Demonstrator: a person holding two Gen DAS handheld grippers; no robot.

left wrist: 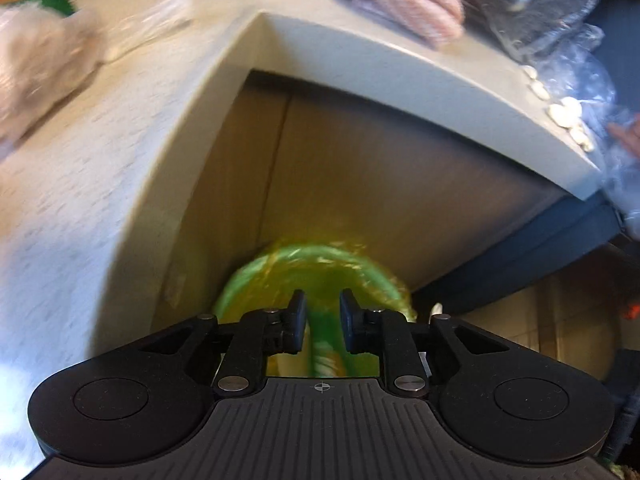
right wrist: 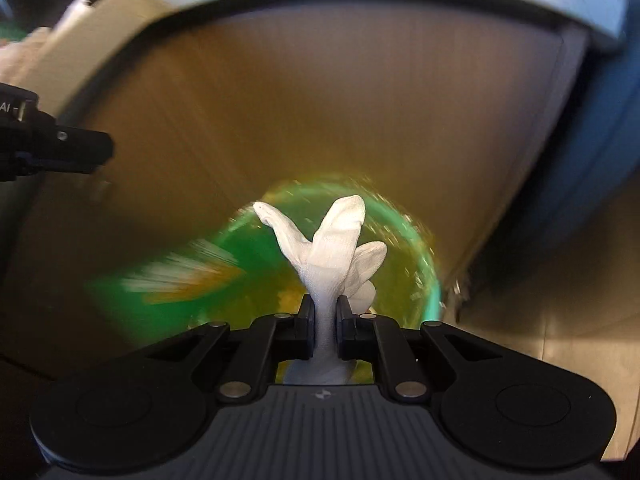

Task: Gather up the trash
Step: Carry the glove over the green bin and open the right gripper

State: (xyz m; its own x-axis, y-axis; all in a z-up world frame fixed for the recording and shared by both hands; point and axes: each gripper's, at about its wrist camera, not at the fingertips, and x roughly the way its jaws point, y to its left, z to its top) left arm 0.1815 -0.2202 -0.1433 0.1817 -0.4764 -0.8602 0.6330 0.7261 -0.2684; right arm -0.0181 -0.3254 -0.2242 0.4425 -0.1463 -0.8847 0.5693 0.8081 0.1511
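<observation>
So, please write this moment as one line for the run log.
right tongs: shut on white glove | left tongs: open | green bin: below both | counter: litter left

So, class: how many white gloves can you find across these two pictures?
1. The white glove is pinched in the right gripper, its fingers splayed above the green bin below the counter. Blur may hide others.

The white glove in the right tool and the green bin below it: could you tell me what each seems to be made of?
The glove looks like knitted fabric: a fine matte weave shows and its fingers flop limply. The bin looks like translucent green plastic with a smooth, glossy rim, though motion blur leaves this uncertain. The right tool is shut on the glove.
</observation>
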